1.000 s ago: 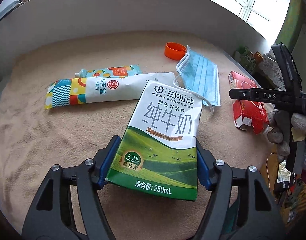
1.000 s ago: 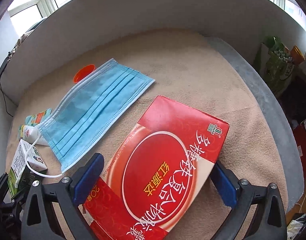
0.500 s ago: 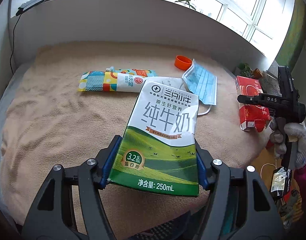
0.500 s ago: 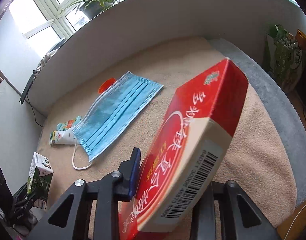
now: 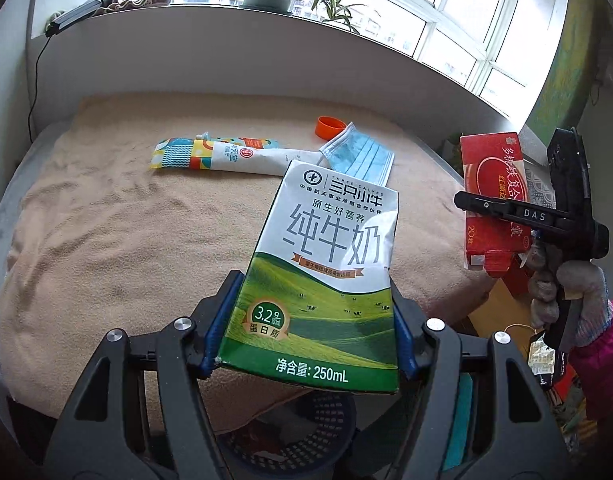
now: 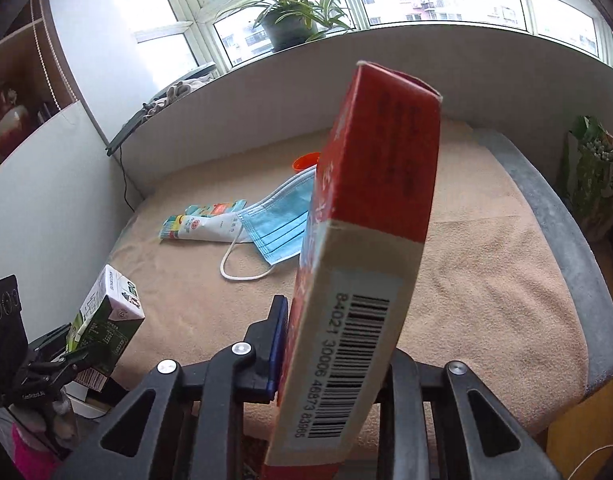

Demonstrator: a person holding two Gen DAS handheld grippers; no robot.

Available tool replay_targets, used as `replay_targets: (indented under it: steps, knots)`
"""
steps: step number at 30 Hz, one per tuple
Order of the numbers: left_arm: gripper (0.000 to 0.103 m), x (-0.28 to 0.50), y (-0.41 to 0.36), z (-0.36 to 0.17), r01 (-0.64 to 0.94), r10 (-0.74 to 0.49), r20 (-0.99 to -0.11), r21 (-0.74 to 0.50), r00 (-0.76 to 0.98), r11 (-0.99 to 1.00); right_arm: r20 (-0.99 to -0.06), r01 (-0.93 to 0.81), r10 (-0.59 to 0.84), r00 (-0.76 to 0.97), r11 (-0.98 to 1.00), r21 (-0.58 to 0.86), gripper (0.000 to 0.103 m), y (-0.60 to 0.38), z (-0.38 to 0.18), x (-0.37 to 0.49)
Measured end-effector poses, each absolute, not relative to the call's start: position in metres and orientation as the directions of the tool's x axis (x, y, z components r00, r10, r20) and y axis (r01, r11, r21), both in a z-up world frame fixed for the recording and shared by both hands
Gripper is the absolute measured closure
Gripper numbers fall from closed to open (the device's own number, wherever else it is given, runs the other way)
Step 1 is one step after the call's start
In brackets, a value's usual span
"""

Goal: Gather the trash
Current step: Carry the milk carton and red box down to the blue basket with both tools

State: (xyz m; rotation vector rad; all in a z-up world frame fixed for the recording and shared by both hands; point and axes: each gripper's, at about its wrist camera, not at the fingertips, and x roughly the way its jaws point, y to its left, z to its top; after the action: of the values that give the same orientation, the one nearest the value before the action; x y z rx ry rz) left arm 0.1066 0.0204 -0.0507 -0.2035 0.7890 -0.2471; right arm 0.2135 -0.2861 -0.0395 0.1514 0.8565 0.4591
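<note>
The left gripper (image 5: 310, 328) is raised off the tan blanket (image 5: 126, 240), clamped on a green-and-white milk carton (image 5: 326, 272) above the blanket's near edge, where a dark mesh basket (image 5: 306, 432) sits below. The right gripper (image 6: 334, 364), held by a gloved hand (image 5: 566, 292), pinches a red box (image 6: 370, 240) turned on edge, barcode facing the camera. A blue mask (image 5: 358, 156), toothpaste tube (image 5: 226, 156) and orange cap (image 5: 330, 126) lie together toward the far wall, leaving bare blanket in front.
</note>
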Motion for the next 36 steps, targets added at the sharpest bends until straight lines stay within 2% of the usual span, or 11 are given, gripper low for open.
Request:
replay_targets:
  steps: [16,36]
  knots:
    - [0.036,0.040,0.002,-0.069,0.148,-0.318,-0.676,-0.299,0.665,0.943,-0.673,-0.504,0.512,0.534,0.832,0.232,0.079,-0.257,-0.036,0.132]
    - [0.036,-0.005,0.004,-0.138,0.051,-0.343,-0.739,-0.387,0.580,0.921,-0.756,-0.585,0.539,0.372,0.768,0.260,0.079,-0.236,-0.107,0.066]
